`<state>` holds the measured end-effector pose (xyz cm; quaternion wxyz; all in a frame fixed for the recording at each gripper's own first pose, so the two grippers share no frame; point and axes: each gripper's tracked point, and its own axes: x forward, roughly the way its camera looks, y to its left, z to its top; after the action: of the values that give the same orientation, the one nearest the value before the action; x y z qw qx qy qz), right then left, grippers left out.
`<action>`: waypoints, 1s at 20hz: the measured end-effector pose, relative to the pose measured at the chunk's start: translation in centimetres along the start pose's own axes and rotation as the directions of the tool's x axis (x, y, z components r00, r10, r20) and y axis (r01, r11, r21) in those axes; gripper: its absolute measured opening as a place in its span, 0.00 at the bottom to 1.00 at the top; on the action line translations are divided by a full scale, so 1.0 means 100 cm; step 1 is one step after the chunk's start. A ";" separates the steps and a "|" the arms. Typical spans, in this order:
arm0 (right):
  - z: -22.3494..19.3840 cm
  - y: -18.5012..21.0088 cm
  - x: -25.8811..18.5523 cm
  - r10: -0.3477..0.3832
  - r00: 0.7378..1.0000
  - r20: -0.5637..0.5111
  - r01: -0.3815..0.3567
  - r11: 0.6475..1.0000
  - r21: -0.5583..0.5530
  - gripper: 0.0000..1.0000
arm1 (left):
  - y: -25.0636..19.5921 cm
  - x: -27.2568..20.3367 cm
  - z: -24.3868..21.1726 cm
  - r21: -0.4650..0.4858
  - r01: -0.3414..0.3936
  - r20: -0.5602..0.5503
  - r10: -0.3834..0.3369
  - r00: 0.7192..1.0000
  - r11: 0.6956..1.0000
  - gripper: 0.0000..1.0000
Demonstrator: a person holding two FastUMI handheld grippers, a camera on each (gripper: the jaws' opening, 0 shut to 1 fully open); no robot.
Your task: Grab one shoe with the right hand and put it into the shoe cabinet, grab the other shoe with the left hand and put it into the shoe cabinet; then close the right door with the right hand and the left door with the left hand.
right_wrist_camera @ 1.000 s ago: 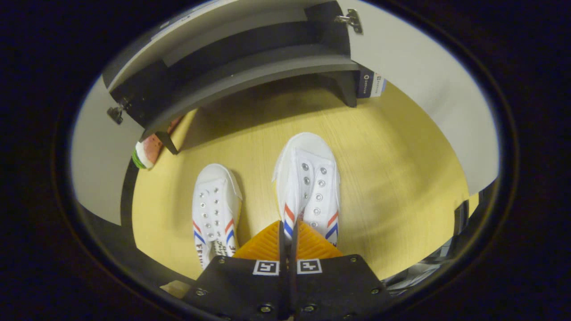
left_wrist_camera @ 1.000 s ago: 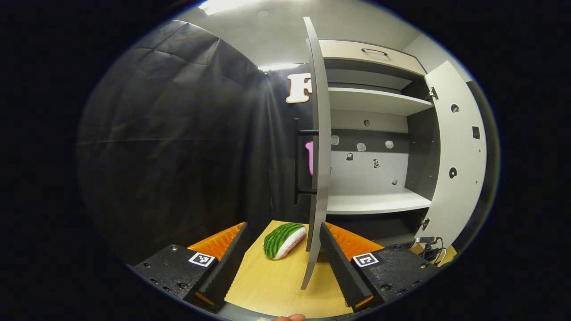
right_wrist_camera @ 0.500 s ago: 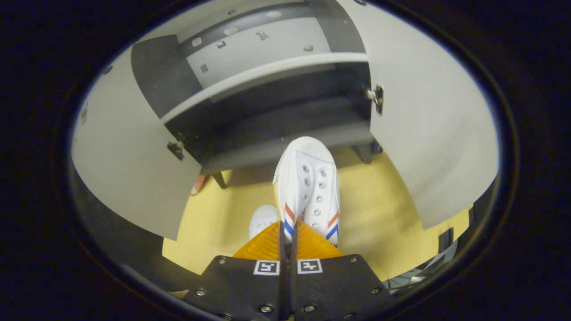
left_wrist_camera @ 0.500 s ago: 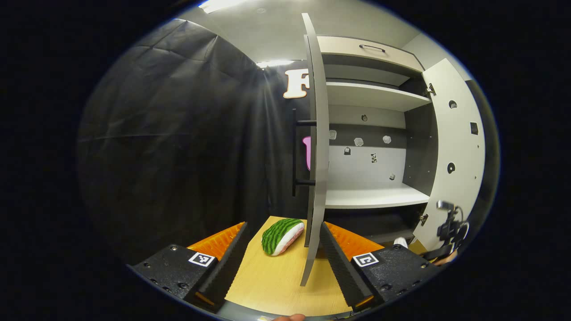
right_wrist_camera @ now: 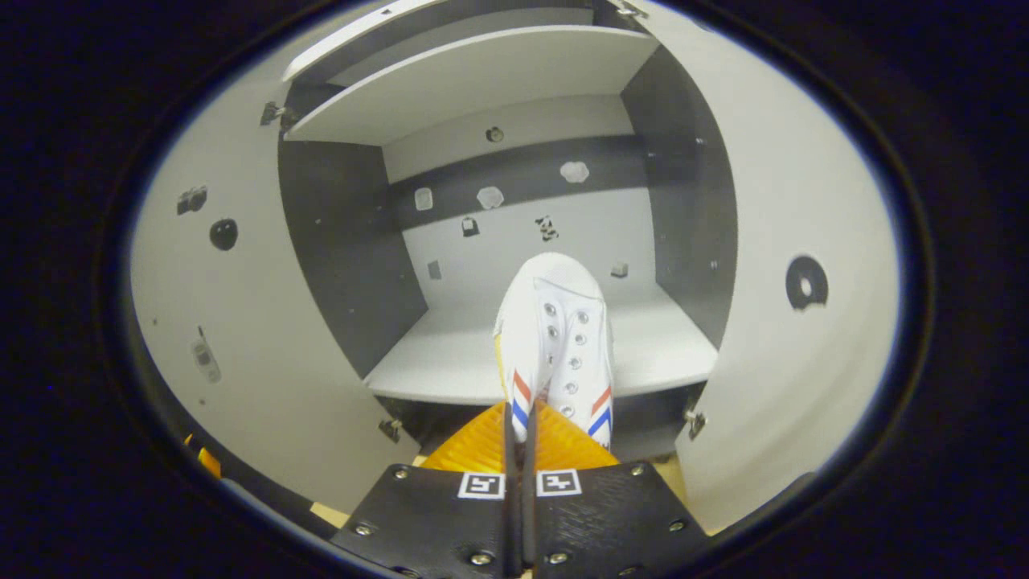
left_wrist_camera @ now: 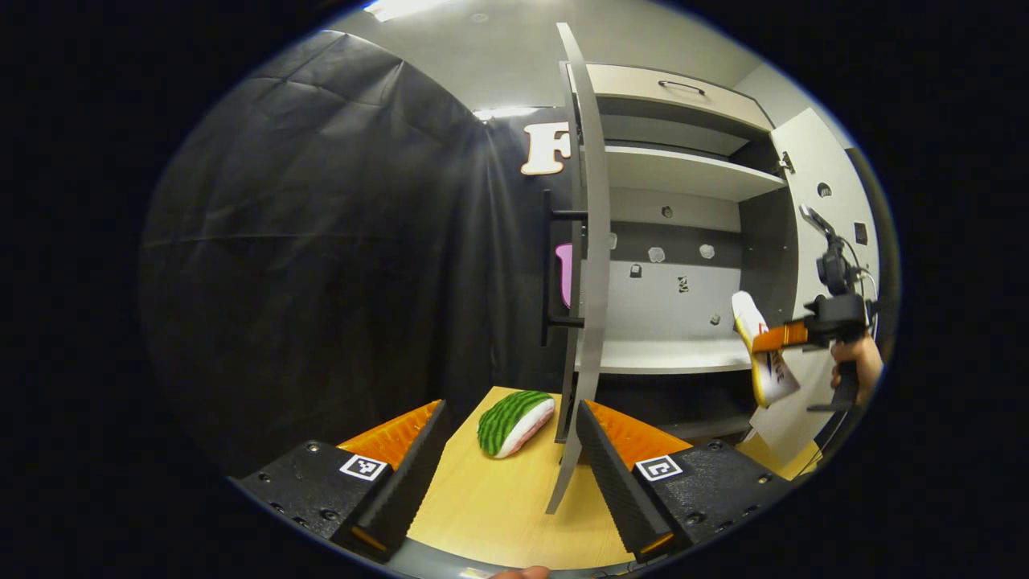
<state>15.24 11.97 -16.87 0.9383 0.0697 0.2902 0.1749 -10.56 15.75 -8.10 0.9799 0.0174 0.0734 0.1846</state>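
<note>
The left gripper (left_wrist_camera: 508,474) hangs low over the table (left_wrist_camera: 498,515), its fingers spread wide with nothing between them. Ahead of it on the table lies a green striped toy (left_wrist_camera: 514,422), just beside the edge-on left door (left_wrist_camera: 591,265) of the cabinet (left_wrist_camera: 683,173). Farther right, the shoe (left_wrist_camera: 764,354) hangs in the air at the front of the middle shelf (left_wrist_camera: 667,354), held by the right gripper (left_wrist_camera: 784,336) and a hand (left_wrist_camera: 856,366).

In the right gripper view, the right gripper (right_wrist_camera: 521,434) is pressed together on the shoe's (right_wrist_camera: 559,338) heel end, toe pointing into the cabinet above the shelf (right_wrist_camera: 450,354). The shoe is canvas and probably light and soft (the upper will likely crease rather than resist), so a pinch at the stiffer heel rim seems the sound hold. Gripped at one end, it may sag or swing, so setting the sole flat matters.
</note>
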 end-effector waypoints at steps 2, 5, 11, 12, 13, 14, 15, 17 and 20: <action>0.023 -0.011 0.036 -0.023 1.000 0.011 0.023 1.000 -0.015 0.00 | 0.008 -0.002 -0.002 -0.002 -0.035 -0.006 0.035 0.999 0.999 0.97; 0.045 -0.036 0.085 -0.080 0.997 -0.006 0.079 0.995 -0.056 0.00 | 0.027 -0.009 -0.011 0.003 -0.100 -0.023 0.100 0.995 0.995 0.96; 0.048 -0.074 0.165 -0.163 0.983 -0.087 0.154 0.983 -0.104 0.00 | 0.048 -0.010 -0.025 -0.026 -0.206 -0.071 0.204 0.976 0.978 0.97; 0.045 -0.075 0.171 -0.170 0.981 -0.096 0.159 0.982 -0.105 0.00 | 0.048 -0.010 -0.027 -0.030 -0.214 -0.076 0.212 0.974 0.976 1.00; 0.040 -0.077 0.178 -0.169 0.979 -0.111 0.158 0.982 -0.102 0.00 | 0.049 -0.009 -0.028 -0.033 -0.220 -0.082 0.217 0.973 0.975 0.94; 0.034 -0.075 0.185 -0.164 0.978 -0.125 0.152 0.983 -0.101 0.00 | 0.049 -0.010 -0.030 -0.035 -0.223 -0.086 0.219 0.972 0.974 0.97; 0.027 -0.073 0.191 -0.161 0.977 -0.140 0.147 0.984 -0.105 0.00 | 0.049 -0.011 -0.030 -0.034 -0.223 -0.090 0.219 0.971 0.974 0.97; 0.014 -0.067 0.197 -0.149 0.974 -0.170 0.131 0.985 -0.114 0.00 | 0.048 -0.012 -0.029 -0.030 -0.220 -0.089 0.216 0.972 0.975 0.97; 0.011 -0.065 0.205 -0.166 0.975 -0.148 0.145 0.979 -0.141 0.01 | 0.045 -0.011 -0.023 -0.017 -0.199 -0.071 0.197 0.978 0.980 0.97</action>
<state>33.52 13.49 -28.08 0.9255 -0.0282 0.3568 0.1241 -13.54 19.56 -9.96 0.9537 0.0066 0.1026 0.2827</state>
